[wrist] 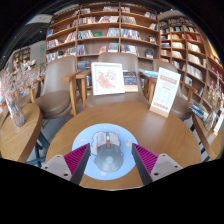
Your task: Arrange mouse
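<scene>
Bookshelves [105, 30] loom behind a round wooden table [60, 130]; gripper [108, 160] spread wide, a grey mouse [107, 148] between its fingers, seemingly untouched, on a pale blue mat [108, 168].

soft indoor light, strong fisheye bending

mouse [106, 146]: grey-white | mouse pad [105, 158]: pale blue | table [60, 135]: brown wood

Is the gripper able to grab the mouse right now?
Probably yes. The mouse sits on its round pad between the gripper's open fingers, with a gap on each side and nothing blocking it. Closing should catch it.
</scene>
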A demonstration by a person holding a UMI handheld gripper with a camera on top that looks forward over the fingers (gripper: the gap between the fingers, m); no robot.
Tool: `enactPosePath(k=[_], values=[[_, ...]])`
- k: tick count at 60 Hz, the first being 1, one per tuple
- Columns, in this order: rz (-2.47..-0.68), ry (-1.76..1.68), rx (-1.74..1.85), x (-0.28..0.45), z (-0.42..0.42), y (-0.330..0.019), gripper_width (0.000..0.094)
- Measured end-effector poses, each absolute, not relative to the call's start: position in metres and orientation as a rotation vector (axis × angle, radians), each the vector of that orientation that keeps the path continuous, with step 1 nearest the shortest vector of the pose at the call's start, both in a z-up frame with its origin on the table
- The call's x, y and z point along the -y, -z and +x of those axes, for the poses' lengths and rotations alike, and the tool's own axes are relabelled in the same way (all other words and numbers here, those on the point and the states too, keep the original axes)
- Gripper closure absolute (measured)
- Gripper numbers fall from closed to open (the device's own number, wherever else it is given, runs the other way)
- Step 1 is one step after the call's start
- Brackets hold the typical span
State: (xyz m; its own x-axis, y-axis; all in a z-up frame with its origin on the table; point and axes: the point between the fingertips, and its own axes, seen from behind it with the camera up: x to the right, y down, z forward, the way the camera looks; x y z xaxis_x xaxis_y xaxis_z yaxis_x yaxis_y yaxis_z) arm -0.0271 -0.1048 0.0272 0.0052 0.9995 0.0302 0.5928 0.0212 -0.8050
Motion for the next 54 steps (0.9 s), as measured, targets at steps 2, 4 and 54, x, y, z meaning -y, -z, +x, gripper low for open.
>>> enactPosePath(k=[2,4,54], values=[[-1.635,-0.814,1.657,0.102,-0.016,-0.038,0.0089],[-1.624,-0.822,1.655,0.1,-0.004,-0.048,0.0088],[-1.593,-0.812,1.547,0.004,0.259,-0.111,0.0084]])
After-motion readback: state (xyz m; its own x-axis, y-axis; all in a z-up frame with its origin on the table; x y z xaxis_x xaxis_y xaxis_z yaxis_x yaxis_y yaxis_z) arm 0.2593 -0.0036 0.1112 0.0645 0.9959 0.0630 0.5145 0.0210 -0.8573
